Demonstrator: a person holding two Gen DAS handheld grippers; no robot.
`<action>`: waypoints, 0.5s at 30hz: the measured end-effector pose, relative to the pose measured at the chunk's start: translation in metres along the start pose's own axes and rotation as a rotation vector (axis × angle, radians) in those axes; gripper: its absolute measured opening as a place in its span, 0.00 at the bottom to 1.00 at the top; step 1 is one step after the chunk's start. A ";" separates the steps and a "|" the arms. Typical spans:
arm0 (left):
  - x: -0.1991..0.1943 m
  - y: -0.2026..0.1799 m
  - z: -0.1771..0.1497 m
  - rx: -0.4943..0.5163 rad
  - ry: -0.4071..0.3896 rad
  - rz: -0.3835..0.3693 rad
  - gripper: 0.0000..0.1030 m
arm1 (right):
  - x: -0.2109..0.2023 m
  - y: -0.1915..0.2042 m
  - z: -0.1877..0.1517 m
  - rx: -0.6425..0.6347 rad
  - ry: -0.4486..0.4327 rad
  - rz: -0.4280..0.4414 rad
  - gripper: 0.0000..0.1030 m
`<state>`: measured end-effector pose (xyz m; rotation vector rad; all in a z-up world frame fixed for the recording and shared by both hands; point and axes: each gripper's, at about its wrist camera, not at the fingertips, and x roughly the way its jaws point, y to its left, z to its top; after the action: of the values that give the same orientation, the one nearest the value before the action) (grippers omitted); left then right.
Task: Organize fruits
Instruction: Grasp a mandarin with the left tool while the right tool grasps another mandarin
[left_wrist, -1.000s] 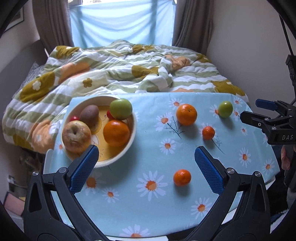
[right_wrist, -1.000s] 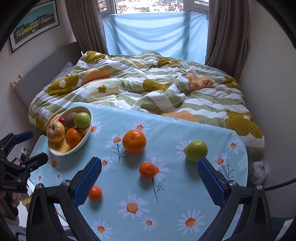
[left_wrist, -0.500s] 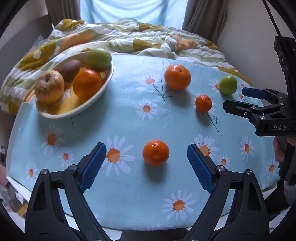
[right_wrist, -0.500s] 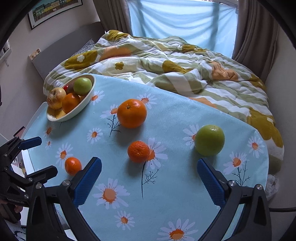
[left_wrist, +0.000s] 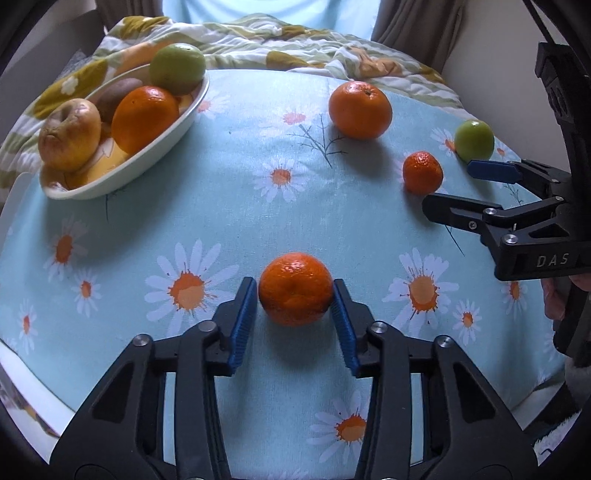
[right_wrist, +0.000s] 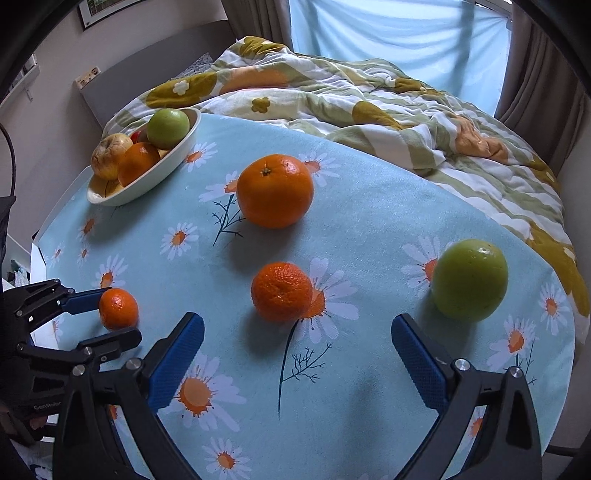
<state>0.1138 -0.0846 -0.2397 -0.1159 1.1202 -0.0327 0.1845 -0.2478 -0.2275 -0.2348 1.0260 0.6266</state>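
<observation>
While left tool (left_wrist: 294, 295) pinches round mandarin (left_wrist: 295, 288), right tool (right_wrist: 297, 352) spread, no long axis.

Your bowl (left_wrist: 122, 173) sat far left on the table (left_wrist: 229, 229), a mandarin (left_wrist: 295, 293) lay nearest you, the big orange (left_wrist: 360, 110) behind it, the apple (left_wrist: 474, 140) far right.

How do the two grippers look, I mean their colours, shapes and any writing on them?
Both are black plastic clamps with two scissor-like arms, silver rivets at the joints and ribbed blue pads on the fingers. The left gripper carries small pale lettering "GenRobo..." on its body, seen from the right wrist view. The right gripper carries "DAS" in pale letters, seen from the left wrist view, and a thin black cable runs above it.
</observation>
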 end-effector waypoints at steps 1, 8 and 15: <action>0.000 -0.001 0.001 0.003 0.002 0.003 0.43 | 0.002 0.000 0.000 -0.005 0.002 -0.002 0.97; 0.001 0.000 0.002 -0.005 0.010 0.001 0.43 | 0.015 0.006 -0.002 -0.033 0.025 0.017 0.76; 0.001 0.002 0.004 -0.018 0.007 0.008 0.43 | 0.017 0.010 0.004 -0.074 0.011 0.002 0.61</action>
<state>0.1173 -0.0822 -0.2392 -0.1276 1.1280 -0.0154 0.1874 -0.2314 -0.2393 -0.3021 1.0145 0.6668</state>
